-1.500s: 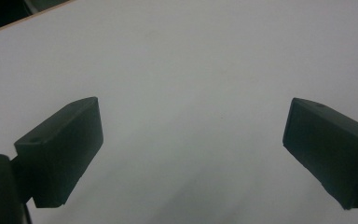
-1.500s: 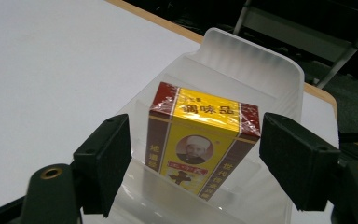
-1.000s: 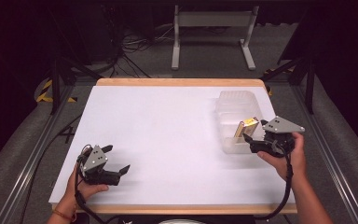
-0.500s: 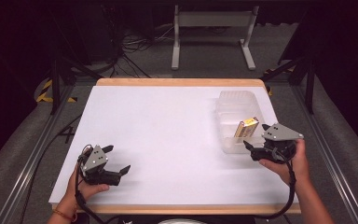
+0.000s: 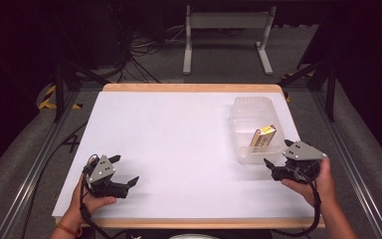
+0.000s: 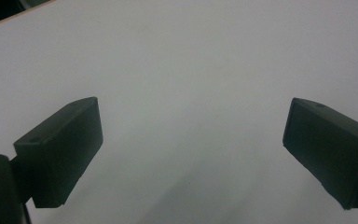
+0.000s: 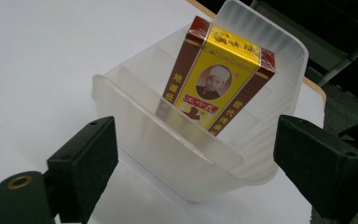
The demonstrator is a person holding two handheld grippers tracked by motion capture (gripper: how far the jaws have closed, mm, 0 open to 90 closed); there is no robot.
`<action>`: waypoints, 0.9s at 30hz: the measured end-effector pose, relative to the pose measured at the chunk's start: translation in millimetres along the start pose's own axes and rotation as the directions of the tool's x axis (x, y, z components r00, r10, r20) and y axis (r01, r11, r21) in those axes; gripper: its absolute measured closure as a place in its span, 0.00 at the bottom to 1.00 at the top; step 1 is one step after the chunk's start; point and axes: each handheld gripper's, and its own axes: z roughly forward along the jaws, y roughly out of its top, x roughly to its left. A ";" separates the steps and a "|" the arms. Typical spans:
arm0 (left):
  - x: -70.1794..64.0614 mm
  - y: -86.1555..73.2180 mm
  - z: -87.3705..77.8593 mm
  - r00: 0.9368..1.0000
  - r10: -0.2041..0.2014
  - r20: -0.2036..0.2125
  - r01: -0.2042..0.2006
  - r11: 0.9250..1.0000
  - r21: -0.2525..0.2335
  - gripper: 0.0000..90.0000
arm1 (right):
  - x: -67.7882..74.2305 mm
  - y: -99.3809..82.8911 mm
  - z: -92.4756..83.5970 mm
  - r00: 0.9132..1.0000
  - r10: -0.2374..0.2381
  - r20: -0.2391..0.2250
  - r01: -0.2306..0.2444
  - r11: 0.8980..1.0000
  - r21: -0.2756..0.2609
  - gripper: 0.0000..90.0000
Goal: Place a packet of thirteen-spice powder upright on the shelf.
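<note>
1. White rectangular table top point(image 5: 179, 144), pale wooden strip showing along its far and near edges.
2. Grey metal stand point(image 5: 226, 35) on the floor beyond the far edge.
3. Black cables point(image 5: 144, 50) tangled on the floor past the far left corner.

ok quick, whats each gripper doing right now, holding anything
Left gripper: open, nothing between its jaws, over the bare white table.
Right gripper: open, jaws have just been opening; holds nothing; the yellow box stands in the clear bin ahead.
</note>
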 end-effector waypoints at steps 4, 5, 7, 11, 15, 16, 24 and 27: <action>-0.2 0.0 0.0 1.000 0.002 0.000 -0.002 1.000 0.004 0.06 | -0.6 -4.9 -1.9 1.000 0.009 0.005 -0.009 1.000 -0.002 0.14; -0.3 -0.1 0.2 1.000 0.000 0.001 0.000 1.000 0.003 0.06 | -0.7 -6.5 -2.6 1.000 0.012 0.011 -0.012 1.000 -0.007 0.14; 0.0 -0.3 0.3 1.000 0.004 0.002 -0.004 1.000 0.005 0.06 | -1.2 -9.3 -3.7 1.000 0.021 0.015 -0.021 1.000 -0.011 0.13; -0.1 -0.4 -0.4 1.000 0.003 0.000 -0.003 1.000 0.004 0.06 | -2.6 -17.0 -5.9 0.999 0.026 0.023 -0.026 1.000 -0.011 0.12; 0.1 -0.3 -0.2 1.000 0.005 0.001 -0.005 1.000 0.005 0.06 | -3.4 -24.2 -8.5 0.999 0.027 0.036 -0.027 1.000 -0.014 0.10; -0.1 -0.2 0.1 1.000 0.006 0.004 -0.006 1.000 0.006 0.06 | -3.7 -25.9 -8.7 0.999 0.030 0.035 -0.029 0.999 -0.014 0.08; 0.1 -0.4 -0.3 1.000 0.008 0.002 -0.008 1.000 0.008 0.06 | -6.9 -39.6 -7.6 0.998 0.037 0.049 -0.037 0.999 0.006 0.08; -0.2 -0.4 -0.5 1.000 0.008 0.004 -0.008 1.000 0.007 0.06 | -8.9 -45.2 -8.0 0.997 0.047 0.054 -0.047 0.999 0.003 0.08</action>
